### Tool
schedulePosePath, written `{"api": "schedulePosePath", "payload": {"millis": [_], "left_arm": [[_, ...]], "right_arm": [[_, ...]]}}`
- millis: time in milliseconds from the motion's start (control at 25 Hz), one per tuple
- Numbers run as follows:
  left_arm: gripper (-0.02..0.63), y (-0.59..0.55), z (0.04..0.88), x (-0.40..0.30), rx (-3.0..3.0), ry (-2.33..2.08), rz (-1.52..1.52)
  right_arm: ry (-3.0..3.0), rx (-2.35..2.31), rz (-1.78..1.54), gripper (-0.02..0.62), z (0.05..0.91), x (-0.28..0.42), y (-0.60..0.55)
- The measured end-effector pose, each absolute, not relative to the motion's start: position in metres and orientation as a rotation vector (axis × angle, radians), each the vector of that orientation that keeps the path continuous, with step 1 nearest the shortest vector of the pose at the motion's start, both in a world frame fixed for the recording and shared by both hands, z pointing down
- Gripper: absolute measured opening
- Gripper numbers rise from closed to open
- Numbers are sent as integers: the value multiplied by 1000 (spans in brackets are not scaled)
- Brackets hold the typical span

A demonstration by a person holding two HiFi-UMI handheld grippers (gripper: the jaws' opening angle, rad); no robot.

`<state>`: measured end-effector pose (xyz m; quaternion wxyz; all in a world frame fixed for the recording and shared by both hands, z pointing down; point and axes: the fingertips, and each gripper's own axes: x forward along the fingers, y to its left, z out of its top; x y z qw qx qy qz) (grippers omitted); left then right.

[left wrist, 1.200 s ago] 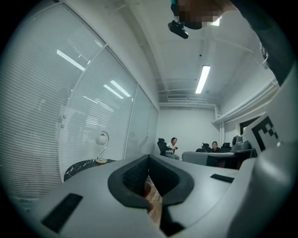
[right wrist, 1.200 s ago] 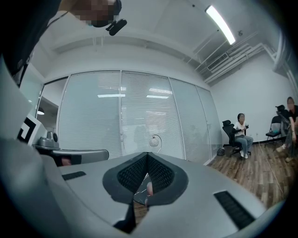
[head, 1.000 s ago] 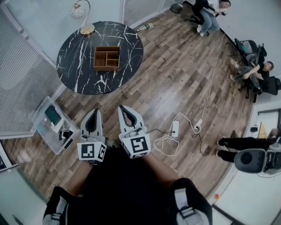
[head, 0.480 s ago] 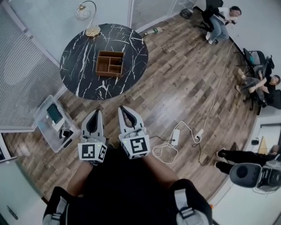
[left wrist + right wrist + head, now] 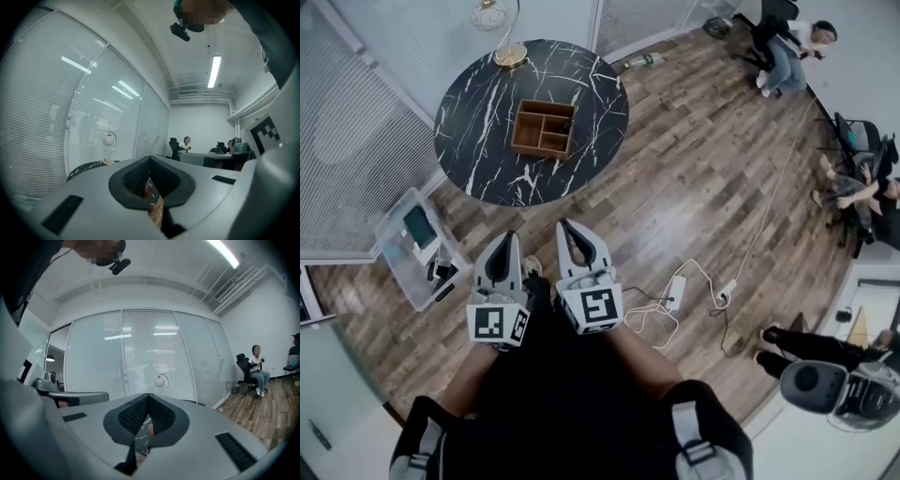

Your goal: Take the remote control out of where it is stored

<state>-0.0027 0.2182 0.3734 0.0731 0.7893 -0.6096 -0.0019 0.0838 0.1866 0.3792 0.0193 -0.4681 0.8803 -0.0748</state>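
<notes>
Bright, even, cool-white light fills the room. A long white ceiling strip lamp [image 5: 214,71] blows out at one o'clock in the left gripper view, and its reflections streak the slatted frosted-glass wall [image 5: 93,108] at ten o'clock. Both gripper views go black at the corners. The left gripper [image 5: 150,158] and right gripper [image 5: 148,395] are soft at six o'clock. The head view bows strongly at its rim, where the round black white-veined marble table [image 5: 478,131] sits at eleven o'clock.

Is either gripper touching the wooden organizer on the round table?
No: the left gripper and right gripper are over the floor, well short of the wooden organizer.
</notes>
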Motion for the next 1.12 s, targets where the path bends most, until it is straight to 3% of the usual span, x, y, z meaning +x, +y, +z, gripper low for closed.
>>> {"api": "schedulePosePath", "payload": {"millis": [1120], "left_arm": [[9,107,373,-54,2505,-1663,-28]], "right_arm": [[2634,-1661,-218,2,385,40,91]]}}
